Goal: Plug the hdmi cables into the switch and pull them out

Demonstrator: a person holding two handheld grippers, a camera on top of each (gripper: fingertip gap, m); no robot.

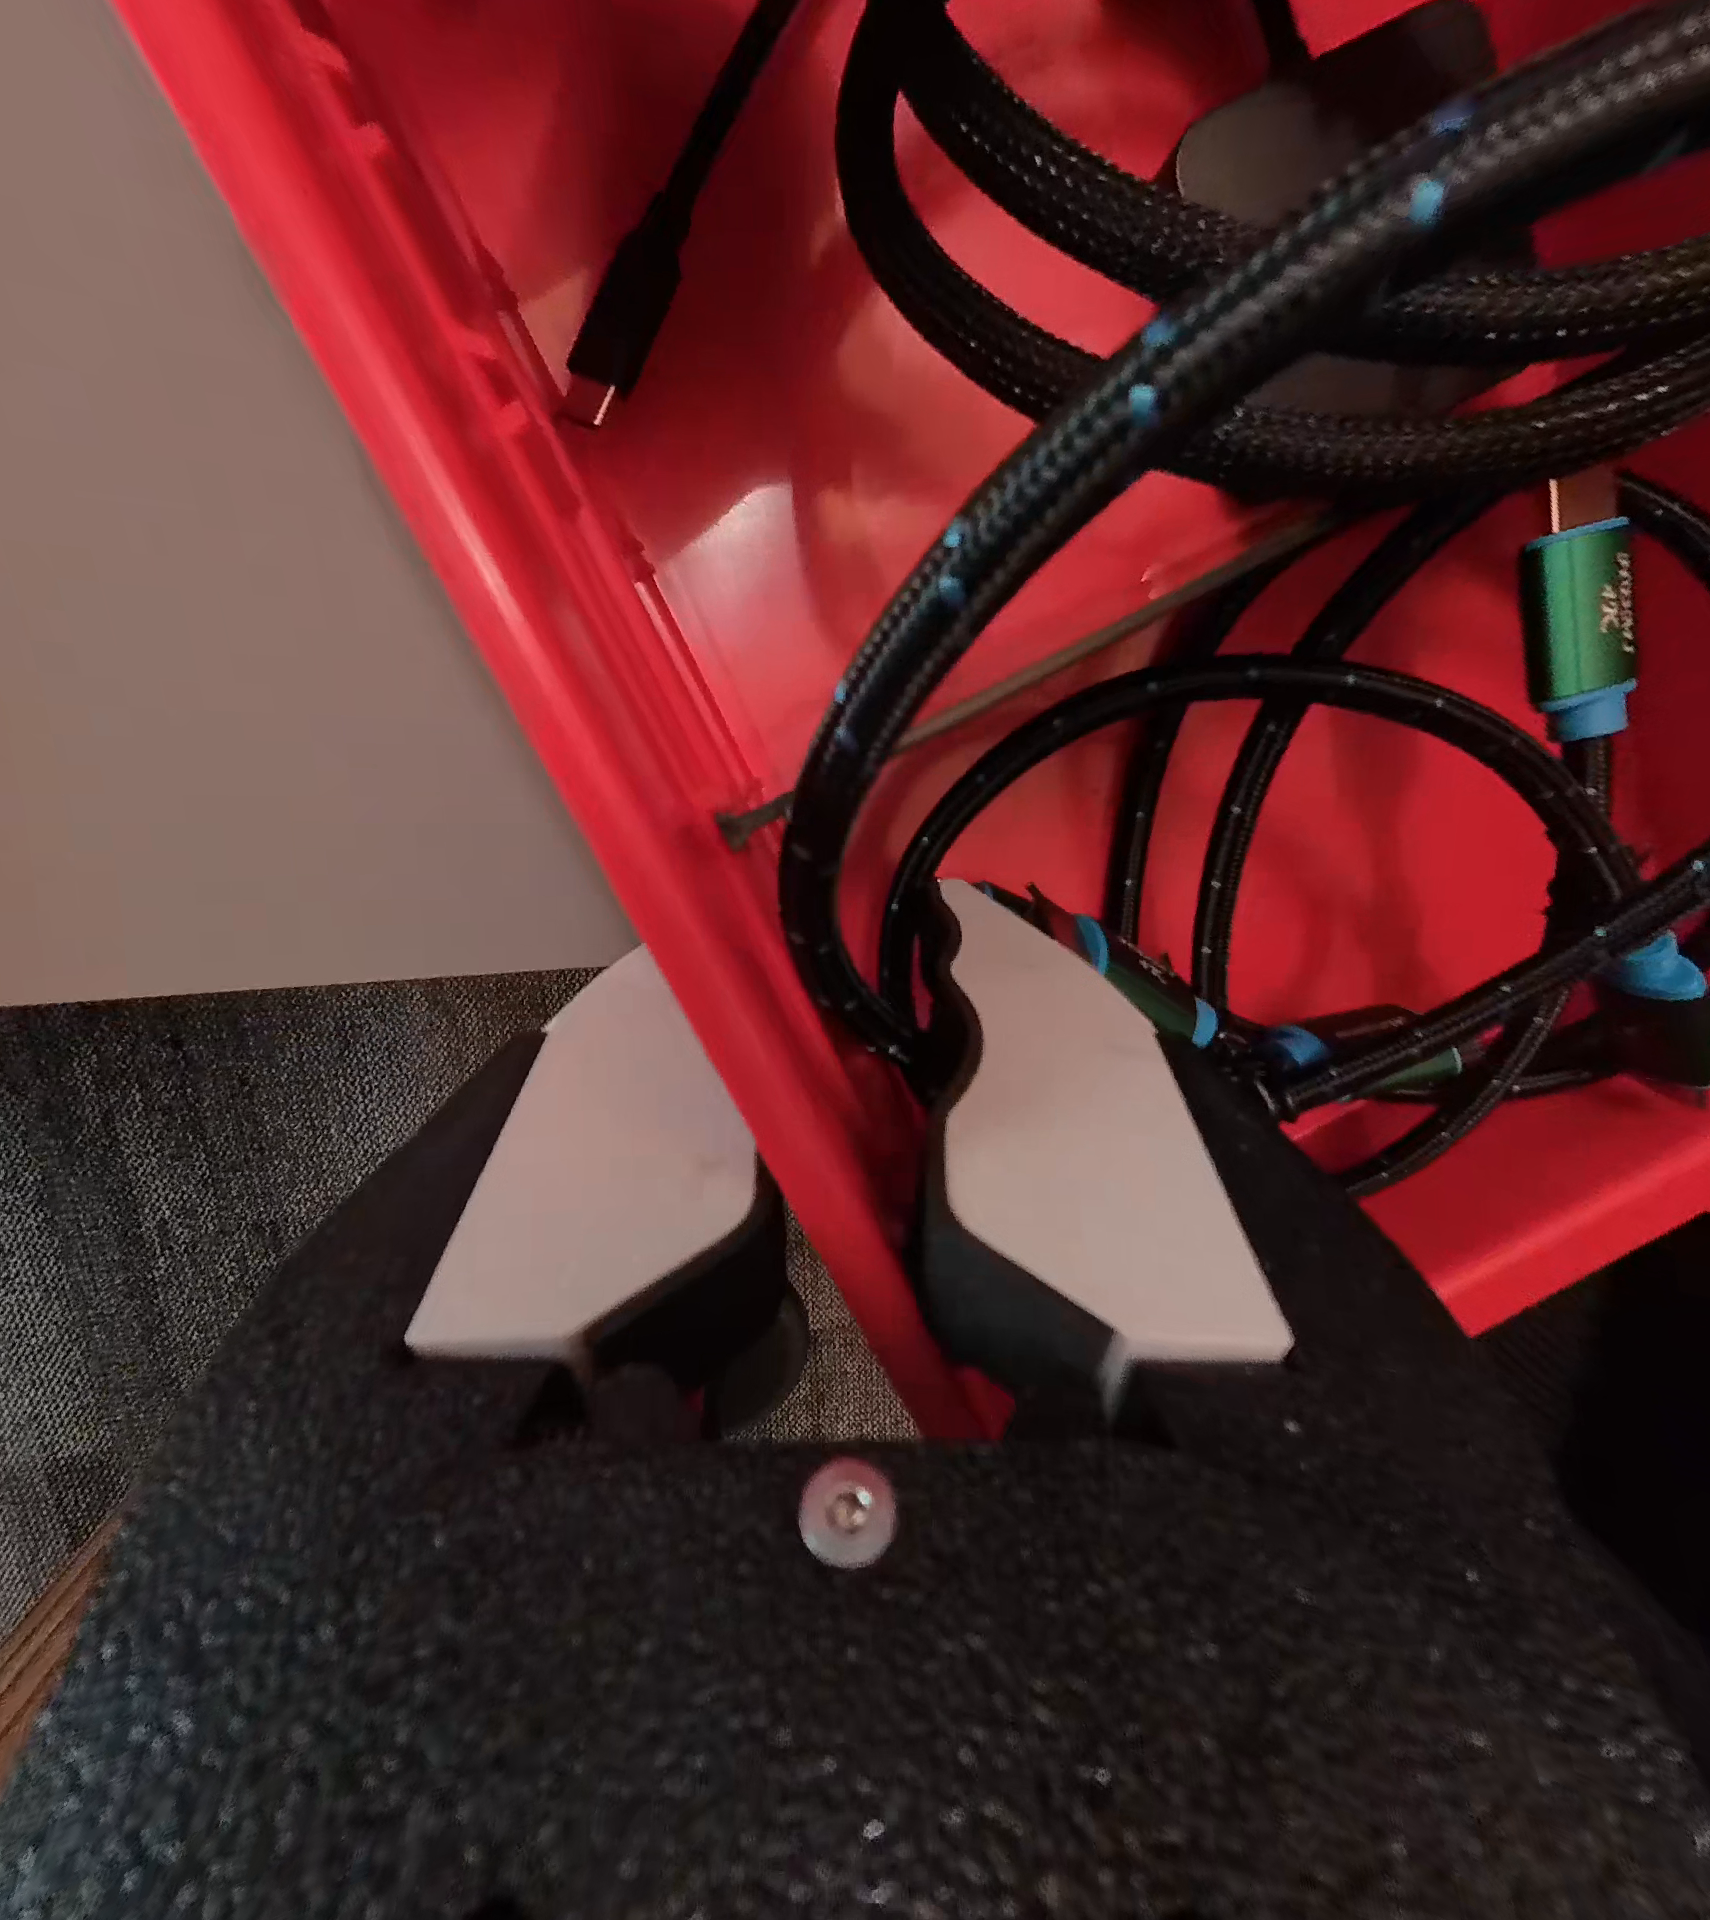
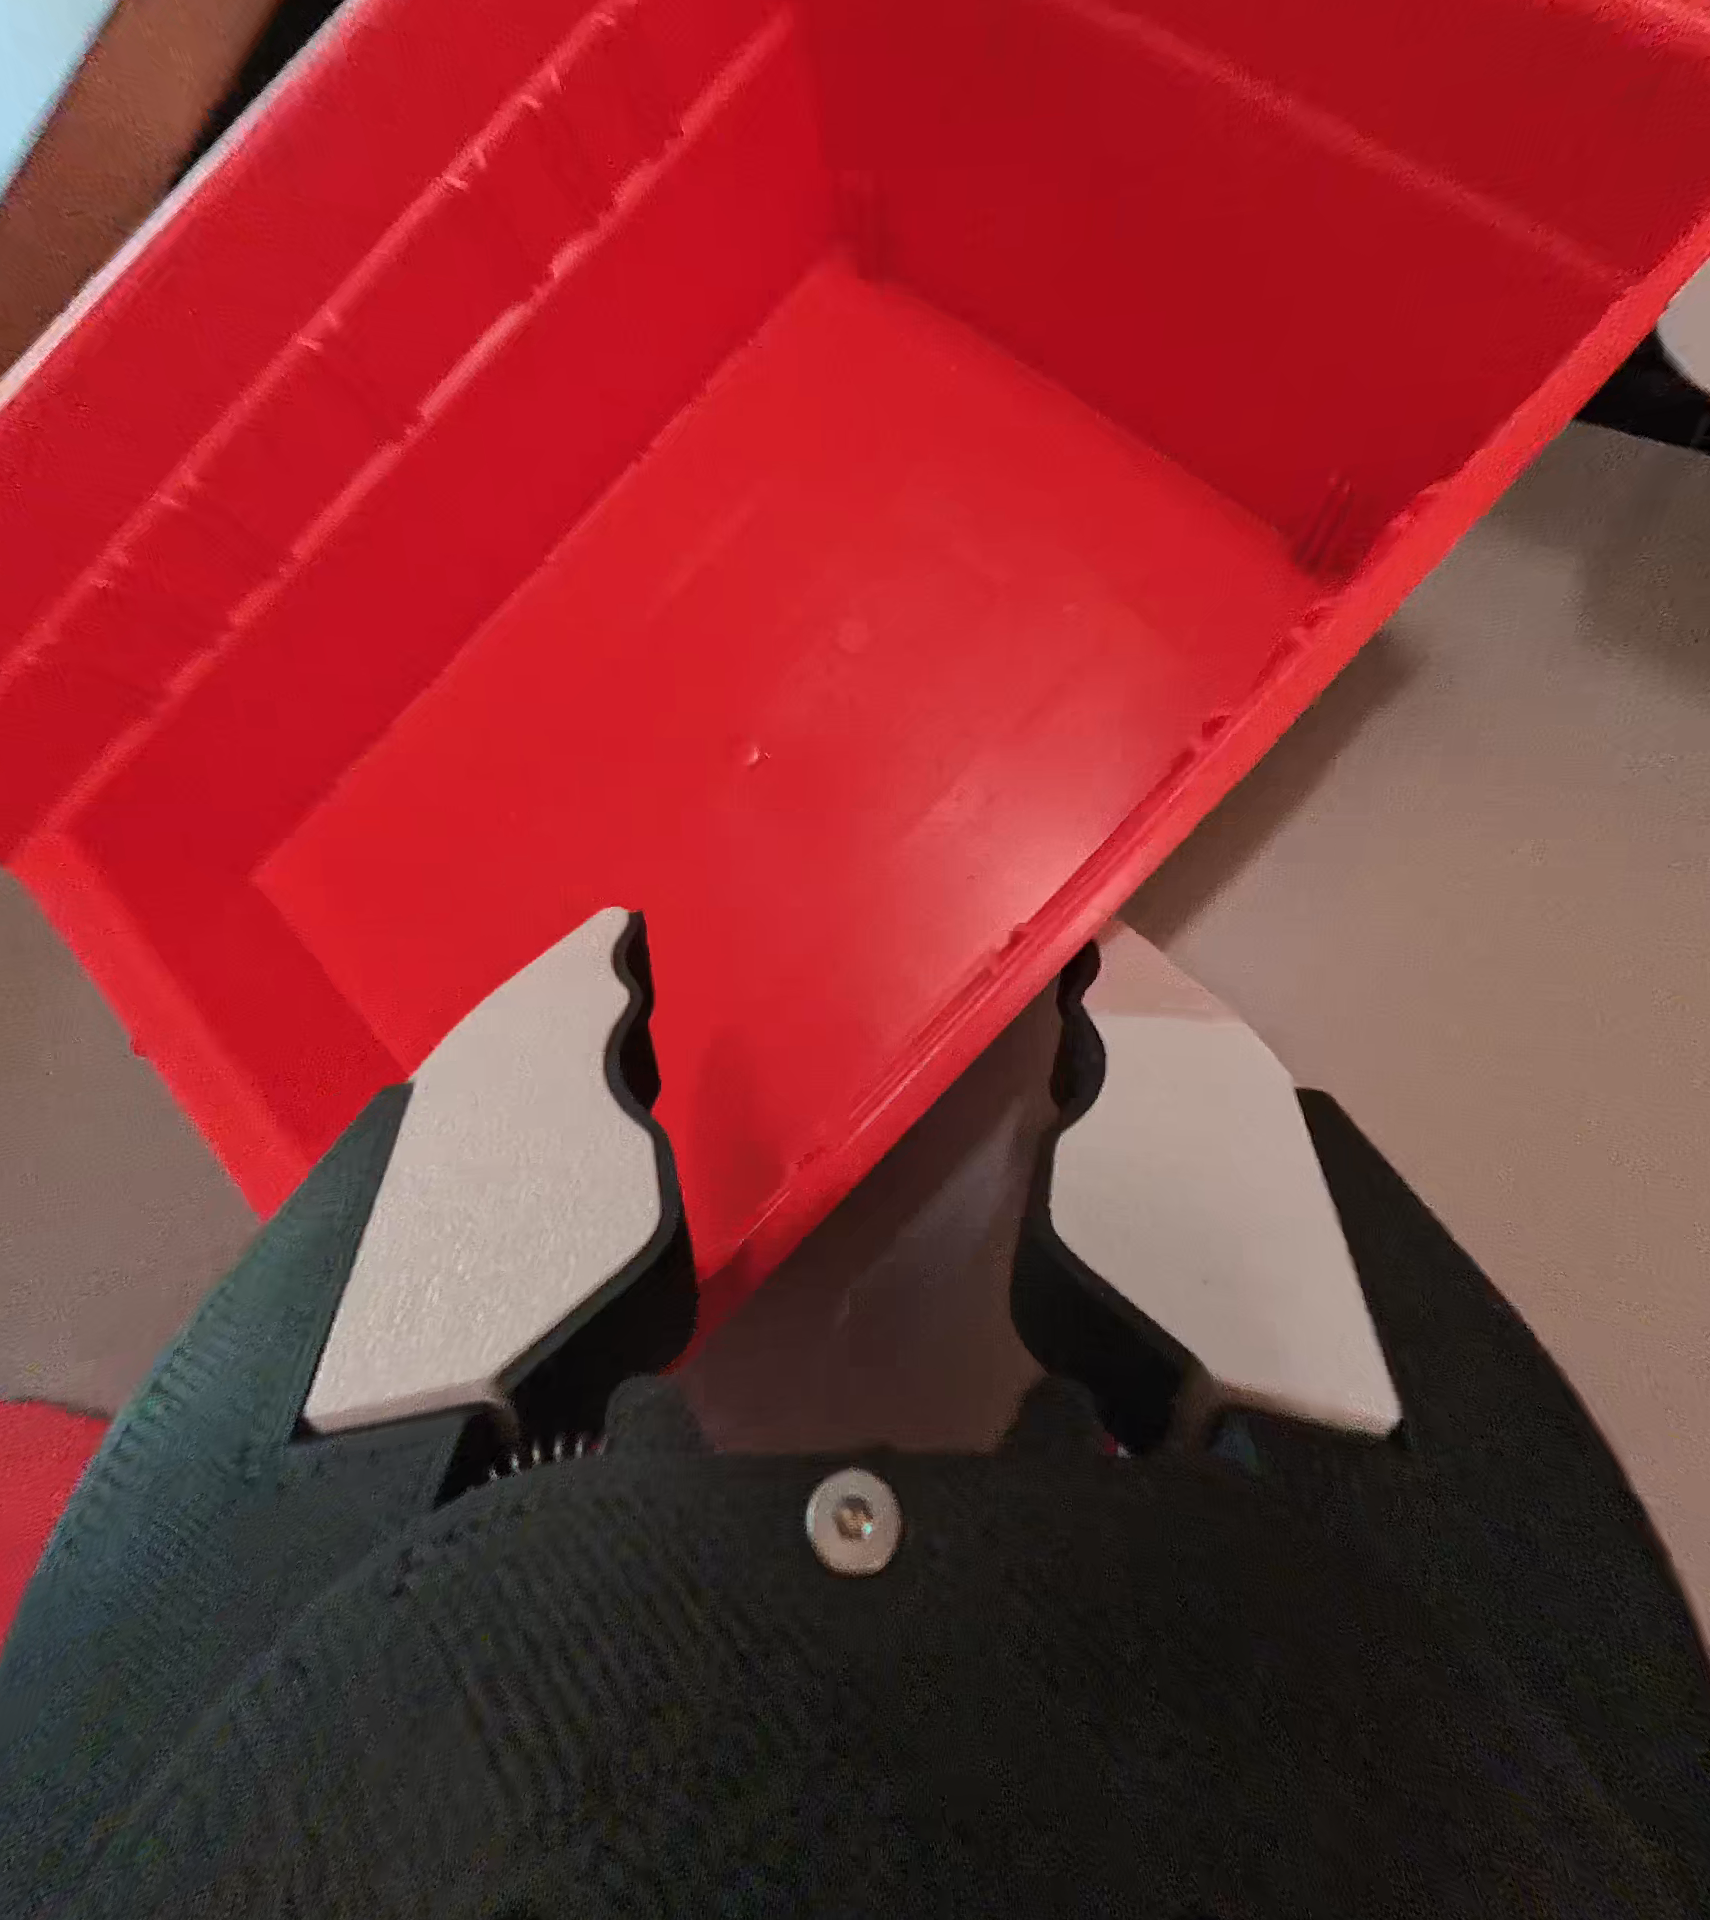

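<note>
Closest to my left camera is the left gripper [image 1: 799, 1049], its jaws set either side of the side wall of a red bin [image 1: 560, 582] near the bin's near corner; one finger sits outside, the other inside among the cables. I can't tell whether the wall is truly pinched or just straddled.

Inside that bin lies a tangle of braided black cables [image 1: 1090, 416], coiled across its floor. A green plug [image 1: 1578, 623] with a blue collar lies toward the right side, and more plugs [image 1: 1152, 987] crowd the near wall beside my inner finger. No switch shows in either view.

My right gripper [image 2: 866, 956] is spread over the near corner of a second, empty red bin [image 2: 934, 312] on the pale desk [image 2: 1505, 779], holding nothing.

I judge the cables light but springy and prone to dragging their neighbours. The rigid plug body is the place to grip, across its flat faces; the braid would flex and slide.
</note>
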